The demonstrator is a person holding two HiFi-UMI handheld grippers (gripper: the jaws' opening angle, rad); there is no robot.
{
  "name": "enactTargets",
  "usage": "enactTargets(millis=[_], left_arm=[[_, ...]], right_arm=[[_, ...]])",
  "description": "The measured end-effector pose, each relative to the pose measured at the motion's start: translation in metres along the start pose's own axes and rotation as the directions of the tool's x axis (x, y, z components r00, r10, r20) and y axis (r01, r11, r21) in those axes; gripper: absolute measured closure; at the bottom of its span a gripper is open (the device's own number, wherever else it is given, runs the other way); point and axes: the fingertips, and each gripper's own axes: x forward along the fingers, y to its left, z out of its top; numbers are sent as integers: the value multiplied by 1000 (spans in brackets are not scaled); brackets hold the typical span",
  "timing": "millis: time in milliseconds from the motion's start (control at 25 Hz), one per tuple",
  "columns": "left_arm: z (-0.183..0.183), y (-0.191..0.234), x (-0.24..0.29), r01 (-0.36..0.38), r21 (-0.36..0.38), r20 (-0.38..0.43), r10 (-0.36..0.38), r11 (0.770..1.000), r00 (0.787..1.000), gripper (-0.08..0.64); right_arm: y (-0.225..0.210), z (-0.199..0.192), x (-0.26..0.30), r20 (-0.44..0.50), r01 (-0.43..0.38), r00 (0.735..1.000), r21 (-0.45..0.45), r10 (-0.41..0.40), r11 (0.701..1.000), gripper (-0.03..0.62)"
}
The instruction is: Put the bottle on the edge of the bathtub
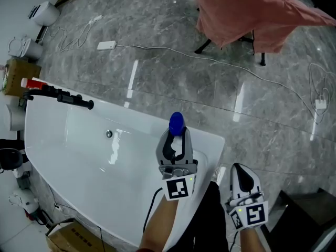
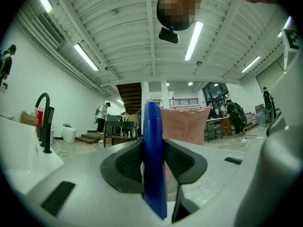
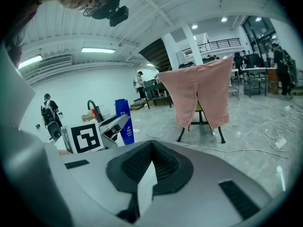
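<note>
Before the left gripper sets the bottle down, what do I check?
1. Left gripper clamped on bottle: ok.
2. Bottle upright: ok.
3. Bottle base resting on tub rim: cannot tell.
4. Tub rim beside bottle bare: ok.
5. Right gripper empty, clear of bottle: ok.

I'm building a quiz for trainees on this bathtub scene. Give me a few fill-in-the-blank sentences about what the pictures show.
1. The left gripper is closed on a ___ bottle.
2. The faucet at the end of the white bathtub is ___.
3. A ___ cloth hangs beyond the bathtub.
4. The right gripper holds ___.

Missing words: blue; black; pink; nothing.
</note>
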Motion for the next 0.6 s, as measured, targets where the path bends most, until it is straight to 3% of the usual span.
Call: enactTargets(millis=[600], left_arm=[[-8,-2,-23,22,37,-62,-19,999,998,413]], right_arm=[[11,-1,-3,15,-9,1000,7,9,1000,595]])
